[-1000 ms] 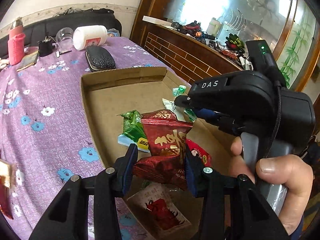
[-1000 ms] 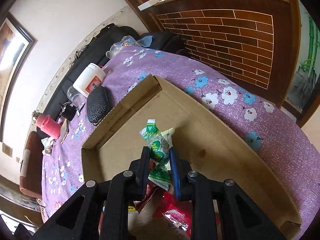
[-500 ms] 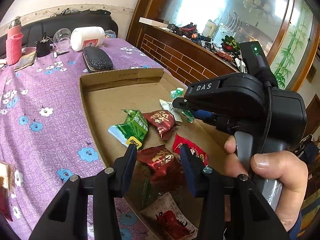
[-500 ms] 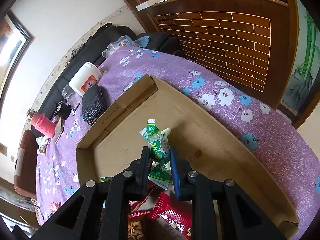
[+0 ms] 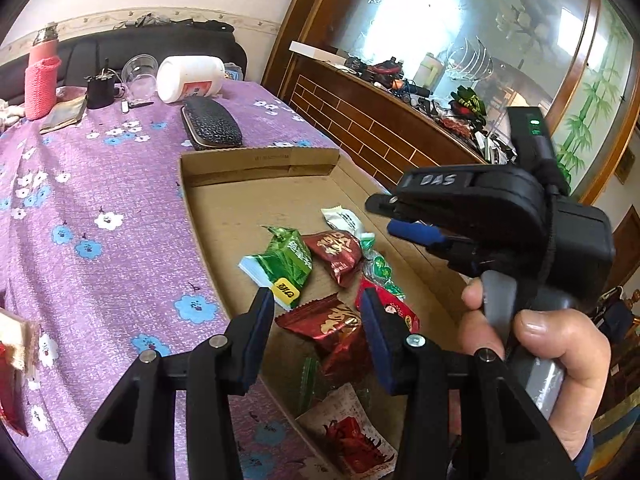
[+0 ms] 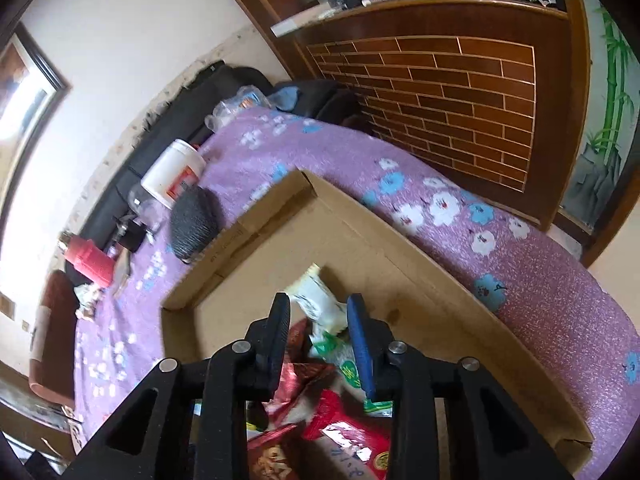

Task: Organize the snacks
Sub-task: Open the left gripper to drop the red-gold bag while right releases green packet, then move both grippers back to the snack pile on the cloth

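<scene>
The snacks [image 5: 320,268] lie in a heap inside the box [image 5: 256,164], near its right wall. The left gripper [image 5: 316,320] hangs over them, jaws apart and empty. The right gripper [image 6: 318,332] has just been opening, jaws narrow, gripping nothing.

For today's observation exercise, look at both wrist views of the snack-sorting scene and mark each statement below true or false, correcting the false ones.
1. The snack packets lie inside a shallow cardboard box. True.
2. The left gripper is clamped on a green packet. False: its jaws stand apart, with a dark red packet lying between them, not pressed.
3. The right gripper is open. True: its jaws have just been opening, and nothing is pinched between them.
4. The white jar stands upright inside the box. False: it lies on its side on the purple cloth, beyond the box.
5. A black case lies on the cloth by the box's far wall. True.
</scene>
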`<state>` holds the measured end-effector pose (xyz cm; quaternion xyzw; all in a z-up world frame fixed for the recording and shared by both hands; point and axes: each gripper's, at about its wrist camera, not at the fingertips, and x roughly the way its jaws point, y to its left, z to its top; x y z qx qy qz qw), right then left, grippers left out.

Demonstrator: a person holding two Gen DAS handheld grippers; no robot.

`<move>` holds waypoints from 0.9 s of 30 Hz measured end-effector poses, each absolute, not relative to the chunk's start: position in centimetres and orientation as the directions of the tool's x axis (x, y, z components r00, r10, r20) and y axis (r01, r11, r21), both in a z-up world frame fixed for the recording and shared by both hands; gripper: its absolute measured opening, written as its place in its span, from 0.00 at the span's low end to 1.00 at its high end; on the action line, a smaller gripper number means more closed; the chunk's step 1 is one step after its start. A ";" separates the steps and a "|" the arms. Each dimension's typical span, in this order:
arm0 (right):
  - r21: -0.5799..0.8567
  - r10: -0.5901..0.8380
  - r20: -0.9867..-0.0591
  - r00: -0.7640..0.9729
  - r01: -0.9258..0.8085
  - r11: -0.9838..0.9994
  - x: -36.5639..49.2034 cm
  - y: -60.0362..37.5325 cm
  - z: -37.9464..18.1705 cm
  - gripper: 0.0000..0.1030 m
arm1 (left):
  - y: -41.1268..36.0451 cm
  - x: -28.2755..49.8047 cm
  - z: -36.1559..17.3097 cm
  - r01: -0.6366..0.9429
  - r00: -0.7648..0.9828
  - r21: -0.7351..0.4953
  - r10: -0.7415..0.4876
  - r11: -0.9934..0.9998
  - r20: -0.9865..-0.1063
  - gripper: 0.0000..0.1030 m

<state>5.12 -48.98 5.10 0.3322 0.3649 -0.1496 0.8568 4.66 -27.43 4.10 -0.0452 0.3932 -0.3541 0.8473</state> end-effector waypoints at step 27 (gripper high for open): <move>0.380 0.093 -0.635 0.767 0.205 0.902 5.8 -40.7 7.6 0.31 | -13.3 3.2 10.5 0.351 0.676 -0.226 -0.413 0.909 -0.610 0.43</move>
